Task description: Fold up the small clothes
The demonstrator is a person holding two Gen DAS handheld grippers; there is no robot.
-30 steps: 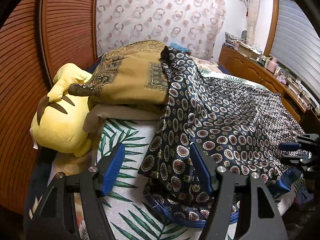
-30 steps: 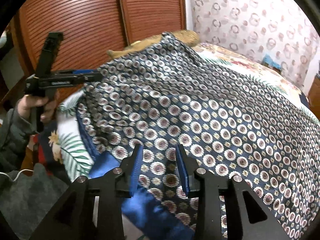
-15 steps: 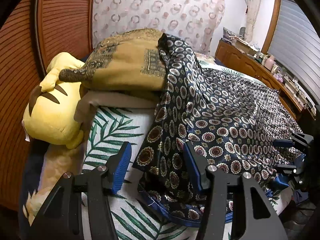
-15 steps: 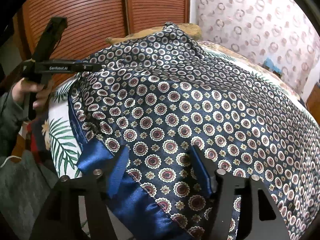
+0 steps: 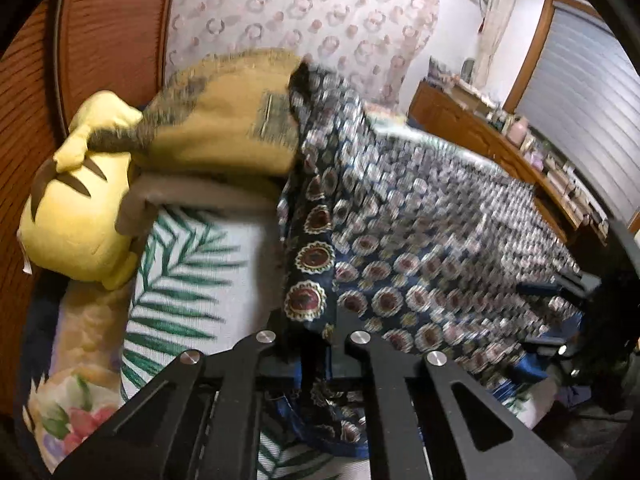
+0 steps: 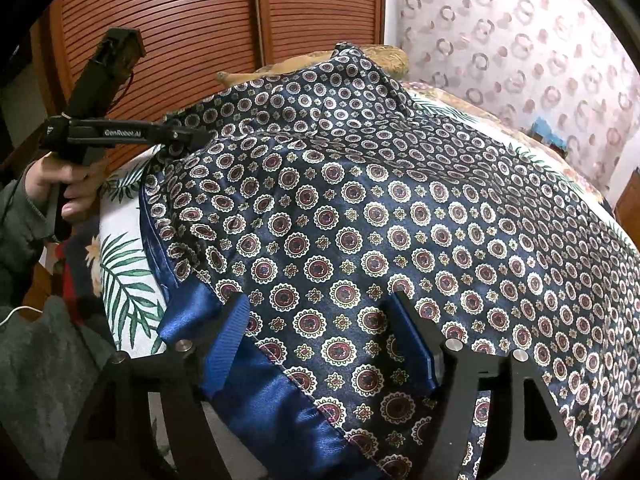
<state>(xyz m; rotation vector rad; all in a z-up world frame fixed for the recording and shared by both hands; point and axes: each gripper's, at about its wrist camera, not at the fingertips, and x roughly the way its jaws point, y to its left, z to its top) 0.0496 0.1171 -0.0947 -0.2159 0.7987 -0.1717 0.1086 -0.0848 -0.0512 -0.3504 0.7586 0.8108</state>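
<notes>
the left tongs [image 5: 308, 344] were pressed together on a bunched edge of the patterned navy garment [image 6: 400, 220] near the bed's left edge; the right-wrist view showed the same left tongs [image 6: 188, 136] clamped on that cloth. the right tongs [image 6: 324, 340] stood spread wide, their blue pads straddling the garment's shiny blue hem at the bed's near edge without pinching it. the garment lay opened out across most of the bed [image 5: 188, 280], its far end draped up over a mustard cushion [image 5: 224, 132]. no fold showed, so the folding looked barely begun: the right side wanted a grip, then every fold remained. the bed wore a palm-leaf sheet, with a yellow plush toy [image 5: 76, 216] at its left edge. slatted wooden doors [image 6: 200, 20] and a ring-patterned curtain [image 6: 500, 40] stood behind.
</notes>
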